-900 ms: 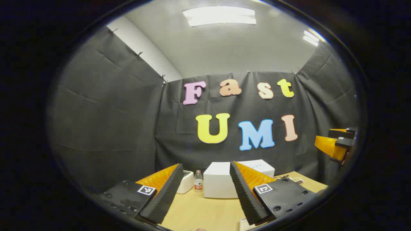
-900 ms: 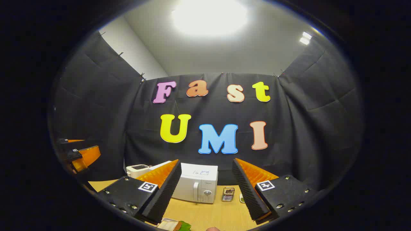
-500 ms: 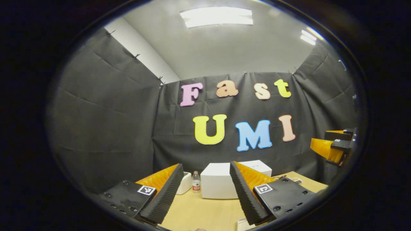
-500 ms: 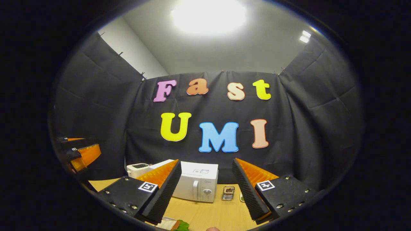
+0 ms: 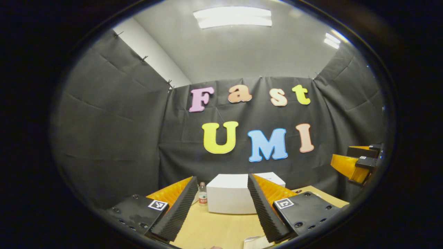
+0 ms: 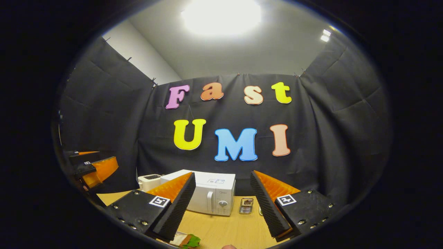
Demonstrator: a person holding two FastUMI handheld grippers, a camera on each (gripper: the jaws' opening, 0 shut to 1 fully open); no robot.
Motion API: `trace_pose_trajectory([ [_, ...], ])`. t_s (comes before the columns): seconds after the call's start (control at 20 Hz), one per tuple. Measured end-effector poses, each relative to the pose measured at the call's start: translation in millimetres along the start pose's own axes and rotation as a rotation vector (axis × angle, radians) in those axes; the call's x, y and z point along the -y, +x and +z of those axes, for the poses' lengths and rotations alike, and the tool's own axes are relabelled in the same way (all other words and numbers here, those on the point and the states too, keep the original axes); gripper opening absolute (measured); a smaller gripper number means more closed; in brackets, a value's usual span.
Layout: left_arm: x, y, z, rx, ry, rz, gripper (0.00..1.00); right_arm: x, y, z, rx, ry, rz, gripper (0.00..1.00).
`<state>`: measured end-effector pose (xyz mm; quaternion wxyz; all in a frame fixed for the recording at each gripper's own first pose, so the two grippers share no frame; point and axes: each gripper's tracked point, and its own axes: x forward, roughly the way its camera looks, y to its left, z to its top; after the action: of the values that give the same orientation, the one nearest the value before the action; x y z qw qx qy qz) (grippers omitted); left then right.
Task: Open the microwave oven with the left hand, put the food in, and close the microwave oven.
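The white microwave (image 6: 211, 197) stands at the back of the wooden table (image 6: 228, 231), its door shut, with the handle and a knob on its right side. From the left gripper view I face the microwave's (image 5: 226, 195) plain white side. The food (image 6: 188, 240), a sandwich with green leaves, peeks in at the bottom edge, below my right gripper (image 6: 222, 174). That gripper is open and holds nothing. My left gripper (image 5: 220, 179) is open too and hangs above the table, well short of the microwave. Each gripper also appears from the other's camera: right gripper (image 5: 346, 159), left gripper (image 6: 104, 159).
A white toaster (image 6: 149, 180) sits left of the microwave, and a small water bottle (image 5: 202, 195) stands near it. A little metal tin (image 6: 246, 205) rests right of the microwave. A white plate rim (image 5: 254, 242) shows at the near table edge.
In the left gripper view the microwave and bottle slid left. In the right gripper view the microwave has come a little nearer and more of the food shows. Both grippers stay open.
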<state>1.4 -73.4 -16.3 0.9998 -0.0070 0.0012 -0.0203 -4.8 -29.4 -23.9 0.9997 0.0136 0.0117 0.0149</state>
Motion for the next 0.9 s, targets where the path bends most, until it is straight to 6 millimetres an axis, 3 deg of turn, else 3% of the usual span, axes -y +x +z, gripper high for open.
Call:
trace_pose_trajectory([
  [0.3, 21, 25, -25, -0.033, -0.005, 0.005, 0.95, 20, 5, -8, 0.004, 0.035, 0.000, 0.96],
  [0.45, 26, 48, -33, -0.033, 0.032, -0.003, 0.94, 27, 9, -16, -0.013, 0.019, -0.010, 0.96],
  [0.75, 50, 120, -55, -0.026, 0.014, -0.063, 0.95, 49, 33, -26, -0.040, 0.023, -0.113, 0.96],
  [0.9, 65, 161, -77, -0.035, 0.015, -0.109, 0.95, 57, 47, -27, -0.044, -0.022, -0.159, 0.96],
])
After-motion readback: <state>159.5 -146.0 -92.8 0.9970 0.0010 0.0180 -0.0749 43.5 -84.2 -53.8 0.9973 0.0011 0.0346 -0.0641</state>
